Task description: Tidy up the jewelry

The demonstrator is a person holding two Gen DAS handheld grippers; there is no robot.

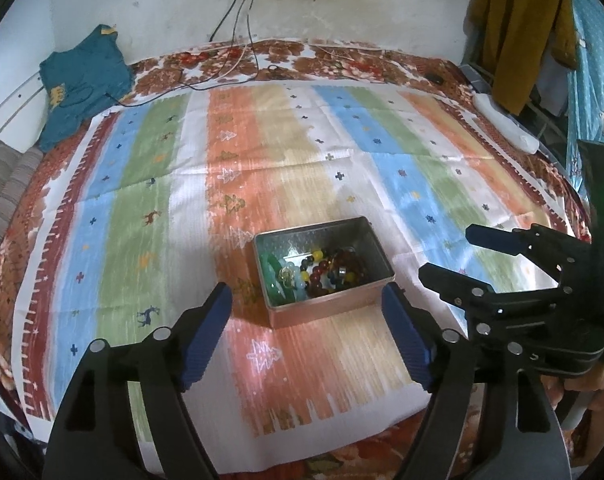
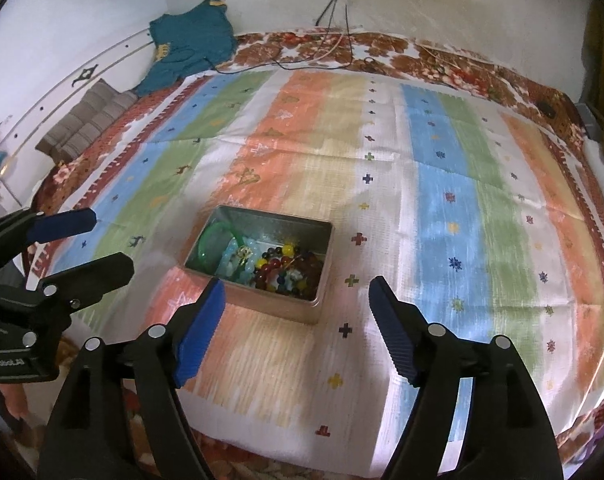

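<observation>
A small open metal tin (image 1: 375, 248) sits on the striped cloth (image 1: 294, 152). It holds a green bangle (image 1: 274, 276), pale blue beads and dark red and mixed-colour bead bracelets (image 1: 333, 270). My left gripper (image 1: 305, 320) is open and empty, just short of the tin's near side. My right gripper (image 1: 445, 254) is open and empty to the tin's right. In the right wrist view the tin (image 2: 325, 256) lies ahead and slightly left of my right gripper (image 2: 296, 312), and the green bangle (image 2: 214, 240) and beads (image 2: 286, 270) lie inside. My left gripper (image 2: 106, 240) shows at the left.
The cloth covers a bed with a floral sheet (image 1: 341, 56). A teal garment (image 1: 82, 84) lies at the far left corner with cables (image 1: 238, 64) beside it. A white power strip (image 1: 505, 124) lies at the right edge. A mustard garment (image 1: 521, 28) hangs at right.
</observation>
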